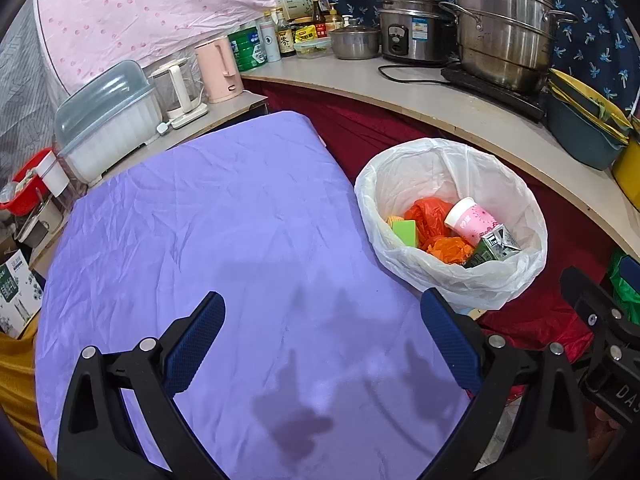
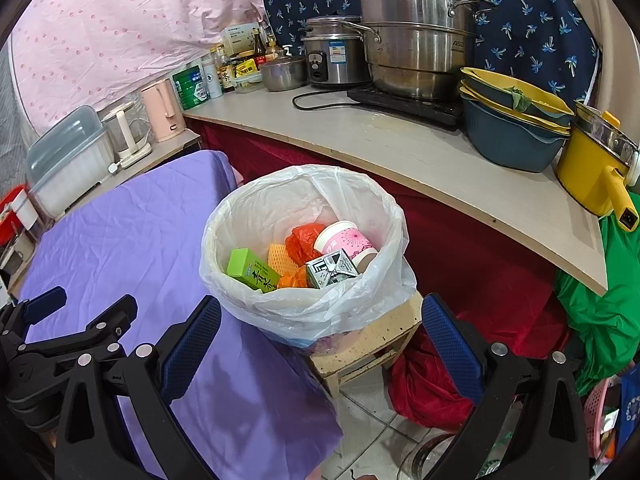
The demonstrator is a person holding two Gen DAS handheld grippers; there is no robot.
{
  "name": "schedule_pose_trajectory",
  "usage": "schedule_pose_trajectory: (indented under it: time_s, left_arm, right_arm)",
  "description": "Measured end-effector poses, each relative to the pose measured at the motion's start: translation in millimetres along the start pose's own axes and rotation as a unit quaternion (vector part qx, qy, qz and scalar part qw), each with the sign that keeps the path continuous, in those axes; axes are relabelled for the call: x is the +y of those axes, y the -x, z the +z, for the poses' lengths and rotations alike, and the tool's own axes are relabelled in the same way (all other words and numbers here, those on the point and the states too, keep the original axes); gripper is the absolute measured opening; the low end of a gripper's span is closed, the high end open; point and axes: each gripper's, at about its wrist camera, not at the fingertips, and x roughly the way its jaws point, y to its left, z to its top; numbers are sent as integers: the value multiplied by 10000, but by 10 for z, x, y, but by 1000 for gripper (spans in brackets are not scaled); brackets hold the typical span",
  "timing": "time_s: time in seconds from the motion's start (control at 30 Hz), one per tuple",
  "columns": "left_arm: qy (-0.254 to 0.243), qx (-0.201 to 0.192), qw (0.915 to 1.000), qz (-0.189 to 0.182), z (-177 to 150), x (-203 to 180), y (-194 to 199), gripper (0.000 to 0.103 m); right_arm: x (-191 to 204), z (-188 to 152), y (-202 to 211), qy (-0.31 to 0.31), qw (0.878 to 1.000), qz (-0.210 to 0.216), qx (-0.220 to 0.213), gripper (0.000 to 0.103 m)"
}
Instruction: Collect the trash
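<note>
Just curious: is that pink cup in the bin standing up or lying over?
Lying over. The pink cup leans on other rubbish inside the bin, its white rim turned sideways.

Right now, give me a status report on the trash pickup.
Left gripper open, empty. Right gripper open, empty. Trash bin holds cup, cartons, orange bags. Purple cloth shows no trash.

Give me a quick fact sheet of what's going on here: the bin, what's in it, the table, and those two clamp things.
bin: white-lined trash bin on a small wooden stool, beside the table
contents: pink paper cup, green box, grey carton, orange plastic bag, yellow foam net
table: purple cloth, no trash visible on it
left hand-held gripper: open, empty, over the cloth
right hand-held gripper: open, empty, facing the bin
</note>
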Motion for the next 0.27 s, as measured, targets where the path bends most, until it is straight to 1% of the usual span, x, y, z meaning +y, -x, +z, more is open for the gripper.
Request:
schedule_pose_trajectory:
  time_s: [0.1, 0.27]
  left_arm:
    - [-90, 1, 9999, -77, 11, -26, 5, 94]
    - [-84, 88, 9999, -68, 8, -37, -26, 94]
  right_arm:
    - [-12, -9, -8, -12, 10000, 0, 13, 97]
    - [-14, -22, -6, -18, 10000, 7, 18, 97]
